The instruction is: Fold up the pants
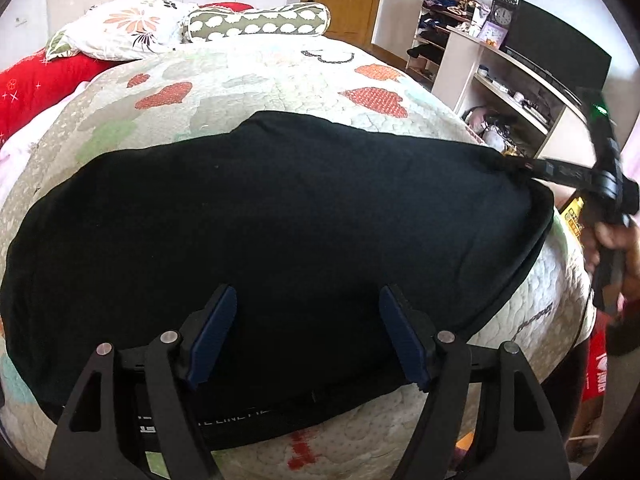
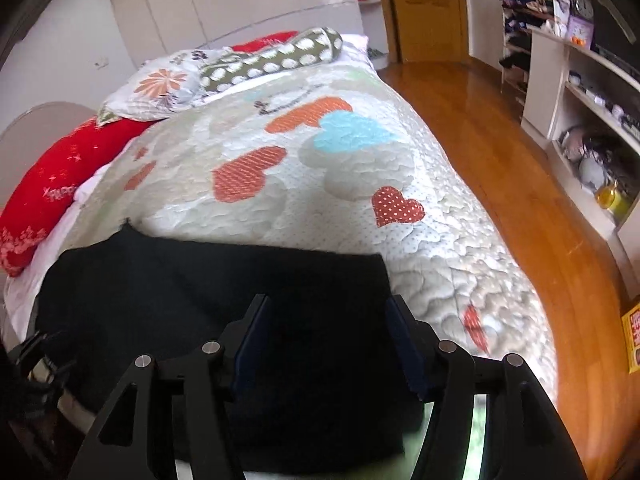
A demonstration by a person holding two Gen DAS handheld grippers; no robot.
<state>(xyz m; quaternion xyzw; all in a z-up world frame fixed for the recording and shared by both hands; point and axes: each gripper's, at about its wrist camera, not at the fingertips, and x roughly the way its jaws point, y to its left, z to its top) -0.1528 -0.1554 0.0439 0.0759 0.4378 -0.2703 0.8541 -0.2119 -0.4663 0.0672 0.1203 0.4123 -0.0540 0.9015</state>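
- Left wrist view: the black pants lie spread flat on the heart-patterned quilt of the bed, reaching from the left edge of the picture to the right side of the mattress.
- The left gripper hangs above the near part of the pants, its 2 blue-padded fingers wide apart with only cloth showing in the gap; nothing is held.
- A waistband with white lettering runs along the near edge, just under the gripper body.
- At the right, the right gripper is seen from the side, its tip at the far right corner of the pants; whether it touches the cloth cannot be told from here.
- Right wrist view: the right gripper has its 2 fingers spread wide over the pants, gripping nothing.
- The pants fill the lower left, with their right edge passing just beside the right finger; the quilt stretches beyond toward a floral pillow and a spotted bolster.
- A red cushion lies along the bed's left side, and a wooden floor lies to the right.
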